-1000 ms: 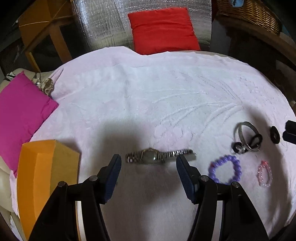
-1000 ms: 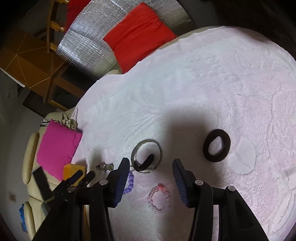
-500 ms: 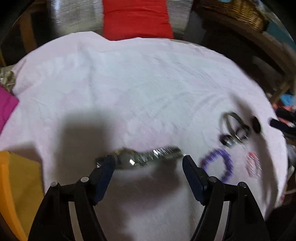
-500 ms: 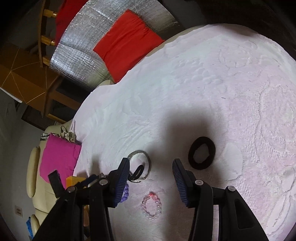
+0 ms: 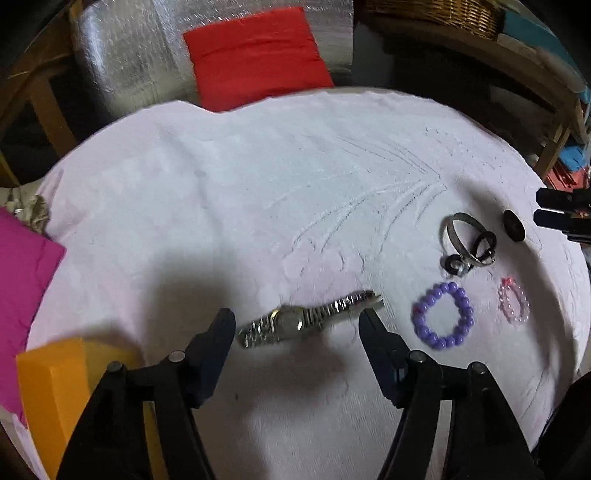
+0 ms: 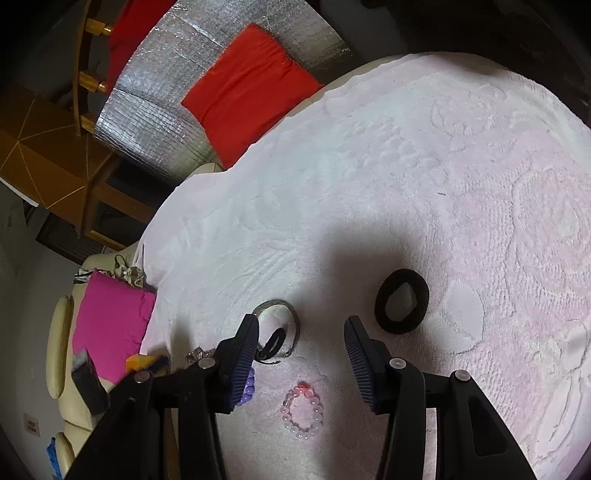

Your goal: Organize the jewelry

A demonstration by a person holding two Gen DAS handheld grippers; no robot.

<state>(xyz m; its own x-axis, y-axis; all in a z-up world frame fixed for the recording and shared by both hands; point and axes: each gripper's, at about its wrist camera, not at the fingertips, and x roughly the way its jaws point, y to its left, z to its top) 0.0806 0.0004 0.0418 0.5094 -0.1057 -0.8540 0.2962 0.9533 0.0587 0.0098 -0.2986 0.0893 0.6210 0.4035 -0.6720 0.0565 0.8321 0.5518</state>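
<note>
A silver wristwatch (image 5: 303, 320) lies flat on the pale pink towel (image 5: 258, 192), between the fingertips of my open left gripper (image 5: 297, 323). To its right lie a purple bead bracelet (image 5: 443, 320), a pink bead bracelet (image 5: 513, 305), a silver bangle with a dark loop (image 5: 467, 243) and a black hair tie (image 5: 514, 225). My right gripper (image 6: 301, 328) is open and empty above the towel, with the bangle (image 6: 277, 334) by its left finger, the pink bracelet (image 6: 303, 411) below and the hair tie (image 6: 402, 306) to its right.
An orange box (image 5: 51, 391) stands at the towel's near left edge, by a magenta cushion (image 5: 22, 291). A red cushion (image 5: 255, 55) on silver padding lies beyond the far edge. A wicker basket (image 5: 436, 14) sits at the back right.
My left gripper swung right and then back, and now sits closer to the watch, which lies tilted between its fingertips. My right gripper shifted slightly; the jewelry has not moved.
</note>
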